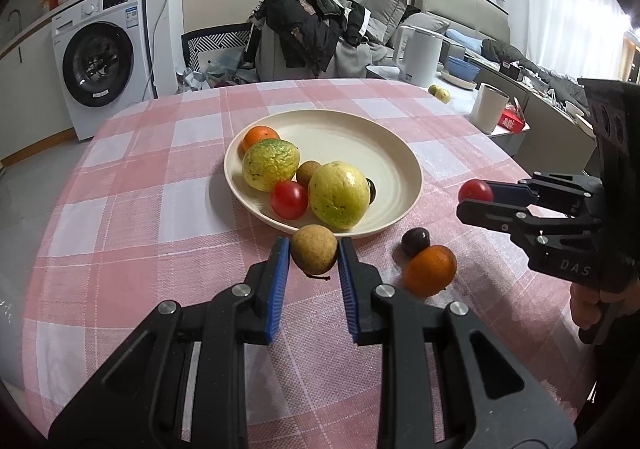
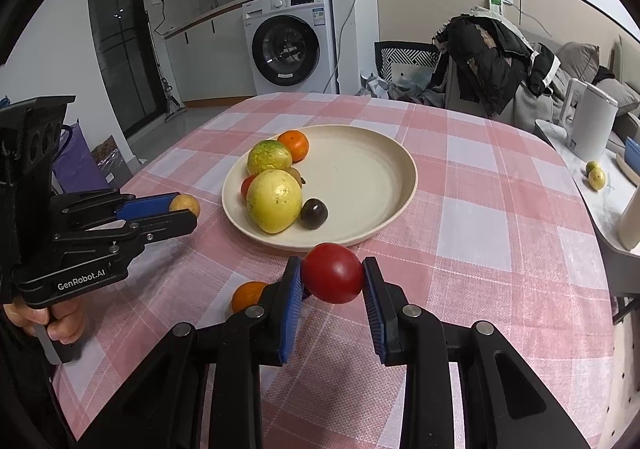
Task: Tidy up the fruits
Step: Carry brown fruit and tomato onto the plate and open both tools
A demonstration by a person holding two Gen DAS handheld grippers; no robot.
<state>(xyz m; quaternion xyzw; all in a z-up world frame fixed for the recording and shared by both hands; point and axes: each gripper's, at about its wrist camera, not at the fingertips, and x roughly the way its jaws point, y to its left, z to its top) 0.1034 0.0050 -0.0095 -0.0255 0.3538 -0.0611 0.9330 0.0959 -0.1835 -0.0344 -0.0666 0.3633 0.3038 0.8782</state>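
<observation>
A cream plate (image 1: 372, 145) (image 2: 360, 177) on the pink checked tablecloth holds two yellow-green guavas (image 1: 339, 195) (image 1: 270, 165), an orange (image 1: 259, 137), a red tomato (image 1: 289, 199), a small brown fruit and a dark fruit (image 2: 314, 213). My left gripper (image 1: 314, 253) (image 2: 186, 209) is shut on a brown longan (image 1: 314, 255) just short of the plate's near rim. My right gripper (image 2: 332, 275) (image 1: 476, 195) is shut on a red tomato (image 2: 333, 273), held above the cloth near the plate. An orange (image 1: 430, 271) and a dark plum (image 1: 416, 241) lie on the cloth.
A white kettle (image 1: 418, 55), a white cup (image 1: 488, 107), a red box and two small fruits (image 1: 439, 93) stand on a side counter to the right. A washing machine (image 1: 100, 65) and a clothes-covered chair (image 1: 304, 33) are behind the table.
</observation>
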